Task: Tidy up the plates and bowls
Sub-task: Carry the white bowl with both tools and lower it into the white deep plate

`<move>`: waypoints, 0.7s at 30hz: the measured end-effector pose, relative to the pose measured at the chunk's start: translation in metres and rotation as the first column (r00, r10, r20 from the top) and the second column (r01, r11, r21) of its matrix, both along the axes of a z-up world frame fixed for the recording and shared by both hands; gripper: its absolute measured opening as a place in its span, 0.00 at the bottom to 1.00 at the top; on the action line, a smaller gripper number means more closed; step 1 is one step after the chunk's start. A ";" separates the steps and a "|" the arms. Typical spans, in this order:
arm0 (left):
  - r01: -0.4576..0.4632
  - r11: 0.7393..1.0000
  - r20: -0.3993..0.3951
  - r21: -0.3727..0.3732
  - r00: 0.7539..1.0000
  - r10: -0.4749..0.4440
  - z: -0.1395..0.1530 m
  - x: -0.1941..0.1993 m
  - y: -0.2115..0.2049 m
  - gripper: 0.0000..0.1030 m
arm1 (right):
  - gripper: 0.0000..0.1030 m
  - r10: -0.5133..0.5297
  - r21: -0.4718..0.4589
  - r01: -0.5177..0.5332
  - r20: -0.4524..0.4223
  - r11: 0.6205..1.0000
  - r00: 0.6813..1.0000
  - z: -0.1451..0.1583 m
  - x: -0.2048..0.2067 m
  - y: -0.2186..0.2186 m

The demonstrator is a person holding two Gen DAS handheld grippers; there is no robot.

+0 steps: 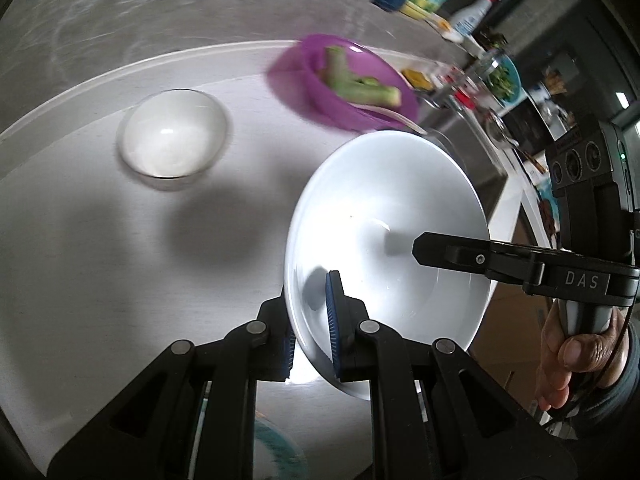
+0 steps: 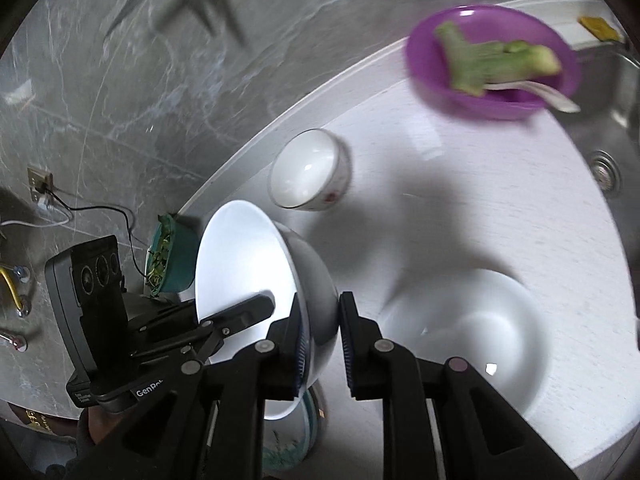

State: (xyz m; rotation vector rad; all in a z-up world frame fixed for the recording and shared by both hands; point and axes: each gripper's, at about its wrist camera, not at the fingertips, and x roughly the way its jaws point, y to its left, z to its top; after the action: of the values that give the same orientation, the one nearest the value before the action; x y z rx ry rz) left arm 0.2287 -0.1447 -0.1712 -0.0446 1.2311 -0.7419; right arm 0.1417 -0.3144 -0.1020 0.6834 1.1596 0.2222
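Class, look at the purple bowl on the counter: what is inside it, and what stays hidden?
Inside the purple bowl lie pale green vegetable pieces, with a white spoon poking out over the rim. The bowl's bottom beneath them is covered, and motion blur hides finer detail.

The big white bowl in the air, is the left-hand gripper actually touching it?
Touching. In the left wrist view the left gripper has one blue pad inside and one outside the big white bowl, clamped on its rim.
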 end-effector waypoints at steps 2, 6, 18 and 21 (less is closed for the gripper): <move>0.021 1.000 -0.009 0.001 1.000 -0.021 0.001 -0.013 -0.020 0.11 | 0.19 -0.011 0.006 0.011 -0.004 1.000 1.000 0.000 -0.009 -0.015; 0.039 0.999 -0.039 0.007 0.999 -0.038 -0.006 -0.038 -0.050 0.11 | 0.19 -0.025 0.015 0.026 -0.025 1.000 0.999 -0.008 -0.029 -0.041; 0.031 0.998 -0.150 0.059 0.988 -0.022 -0.071 -0.078 -0.090 0.13 | 0.19 0.004 0.019 -0.001 -0.142 1.000 0.990 -0.065 -0.053 -0.078; 0.026 0.995 -0.143 0.092 0.990 -0.013 -0.081 -0.081 -0.097 0.13 | 0.19 0.023 0.019 -0.021 -0.161 1.000 0.987 -0.077 -0.051 -0.076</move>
State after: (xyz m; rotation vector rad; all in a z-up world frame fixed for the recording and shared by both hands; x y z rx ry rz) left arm 0.1478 -0.2413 -0.2526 -0.0082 1.4025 -0.7065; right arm 0.0905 -0.3905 -0.1794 0.7139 1.3220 0.1981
